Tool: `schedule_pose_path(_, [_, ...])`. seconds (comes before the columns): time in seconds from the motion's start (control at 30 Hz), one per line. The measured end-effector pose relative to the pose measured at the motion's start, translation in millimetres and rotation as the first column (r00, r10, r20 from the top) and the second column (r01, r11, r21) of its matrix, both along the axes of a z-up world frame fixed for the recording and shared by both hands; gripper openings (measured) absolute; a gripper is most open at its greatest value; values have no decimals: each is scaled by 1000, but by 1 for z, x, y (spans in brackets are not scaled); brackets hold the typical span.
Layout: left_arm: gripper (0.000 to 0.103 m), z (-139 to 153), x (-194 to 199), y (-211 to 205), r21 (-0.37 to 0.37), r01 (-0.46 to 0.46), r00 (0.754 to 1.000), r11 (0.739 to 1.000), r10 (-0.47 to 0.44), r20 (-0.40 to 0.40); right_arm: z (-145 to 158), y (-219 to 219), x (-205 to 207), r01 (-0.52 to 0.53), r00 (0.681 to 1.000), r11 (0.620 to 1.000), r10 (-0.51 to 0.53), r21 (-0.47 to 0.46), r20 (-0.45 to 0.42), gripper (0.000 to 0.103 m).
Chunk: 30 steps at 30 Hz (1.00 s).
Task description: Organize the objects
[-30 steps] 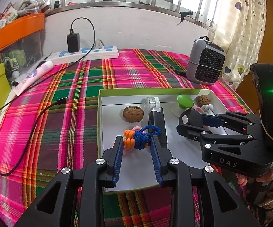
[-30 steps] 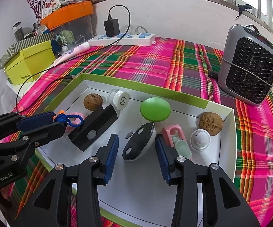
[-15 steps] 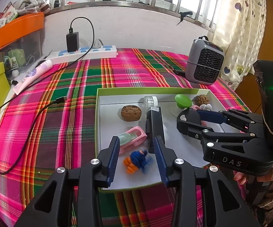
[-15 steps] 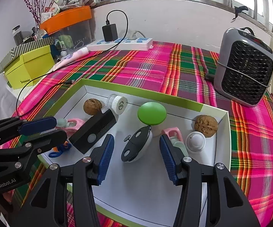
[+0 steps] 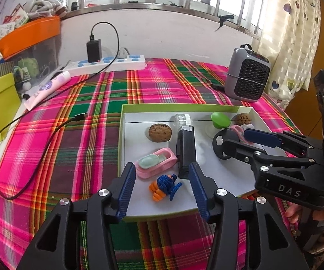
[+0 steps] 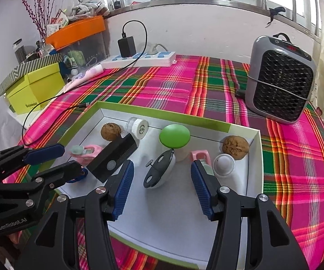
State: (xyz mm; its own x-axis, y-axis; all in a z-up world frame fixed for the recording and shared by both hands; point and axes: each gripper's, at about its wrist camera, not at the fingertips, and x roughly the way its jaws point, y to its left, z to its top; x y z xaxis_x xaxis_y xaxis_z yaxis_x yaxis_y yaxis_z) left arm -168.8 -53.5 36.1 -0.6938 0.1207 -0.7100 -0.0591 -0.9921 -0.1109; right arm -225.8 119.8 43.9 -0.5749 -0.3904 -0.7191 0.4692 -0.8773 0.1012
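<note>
A white tray with a green rim [image 5: 121, 135] [image 6: 254, 157] holds the small objects. A blue-and-orange knotted cord toy [image 5: 164, 186] lies on the tray floor between the spread fingers of my left gripper [image 5: 161, 168], untouched; its jaws are opening. In the right wrist view, my right gripper [image 6: 162, 171] straddles a black-and-white egg-shaped gadget [image 6: 159, 173] with gaps on both sides; its jaws are opening too. The left gripper [image 6: 71, 160] shows at that view's left, and the right gripper [image 5: 231, 139] at the right of the left wrist view.
Also in the tray: two walnuts [image 6: 110, 131] [image 6: 235, 147], a clear jar [image 6: 137, 127], a green cap [image 6: 174, 135], a black box [image 6: 114, 158], two pink cases [image 5: 156, 163] [image 6: 200, 156] and a white dome [image 6: 223, 164]. A grey heater [image 6: 278, 78], power strip [image 6: 139, 59] and cable [image 5: 38, 132] lie on the plaid cloth.
The left gripper let go of the cord toy, which dropped onto the tray floor, and its jaws spread. The right gripper's jaws widened away from the egg-shaped gadget.
</note>
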Motion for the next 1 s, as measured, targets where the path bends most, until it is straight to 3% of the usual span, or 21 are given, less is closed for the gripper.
schedule_pose_path(0.57, [48, 16, 46, 8, -30, -60, 996, 998, 58, -62, 25, 24, 53, 64, 996, 997, -67, -45, -58, 54])
schedule_pose_path(1.0, [48, -5, 84, 28, -52, -59, 998, 997, 58, -19, 13, 41, 99, 122, 992, 993, -121, 5, -34, 54])
